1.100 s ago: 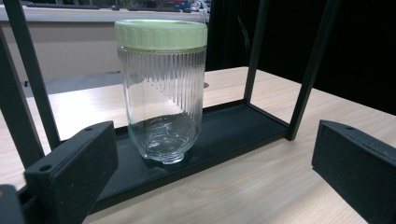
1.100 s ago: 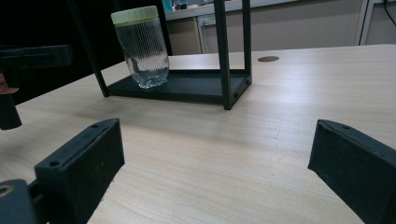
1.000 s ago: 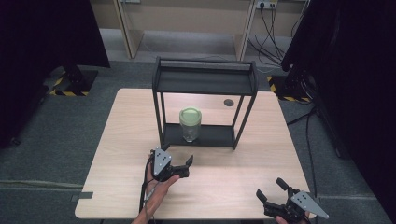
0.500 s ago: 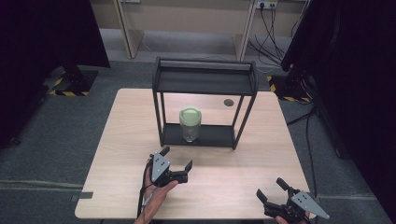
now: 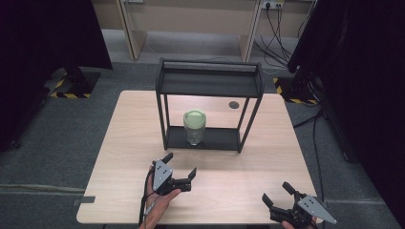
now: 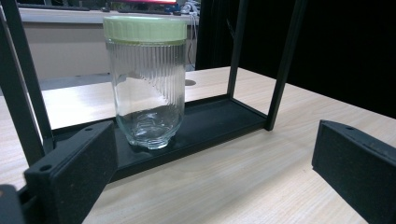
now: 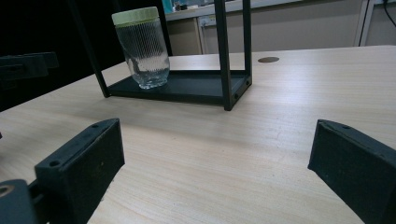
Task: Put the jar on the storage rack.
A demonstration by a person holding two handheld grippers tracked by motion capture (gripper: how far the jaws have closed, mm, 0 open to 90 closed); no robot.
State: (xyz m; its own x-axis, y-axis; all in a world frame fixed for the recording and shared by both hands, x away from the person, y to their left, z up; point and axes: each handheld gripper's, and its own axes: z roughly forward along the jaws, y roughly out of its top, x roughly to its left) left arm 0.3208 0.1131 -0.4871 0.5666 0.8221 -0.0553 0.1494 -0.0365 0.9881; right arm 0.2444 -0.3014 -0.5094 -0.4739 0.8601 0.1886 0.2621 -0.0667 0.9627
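A ribbed clear glass jar (image 5: pixel 194 128) with a pale green lid stands upright on the bottom shelf of a black metal rack (image 5: pixel 208 83) in the middle of the table. My left gripper (image 5: pixel 180 164) is open, a short way in front of the rack, with nothing between its jaws. In the left gripper view the jar (image 6: pixel 147 84) is close ahead, slightly left of the open gripper (image 6: pixel 215 158). My right gripper (image 5: pixel 276 192) is open at the table's front right corner. Its own view shows the jar (image 7: pixel 142 46) far off at upper left, beyond the open, empty gripper (image 7: pixel 215 158).
The light wooden table (image 5: pixel 124 143) has a small round hole (image 5: pixel 233 104) behind the rack. The rack's top shelf is bare. Dark curtains hang at both sides, and cables run on the floor at the back right. The left gripper (image 7: pixel 23 65) shows at the right gripper view's left edge.
My left gripper has turned and shifted slightly in front of the rack. The right gripper and the jar have not moved.
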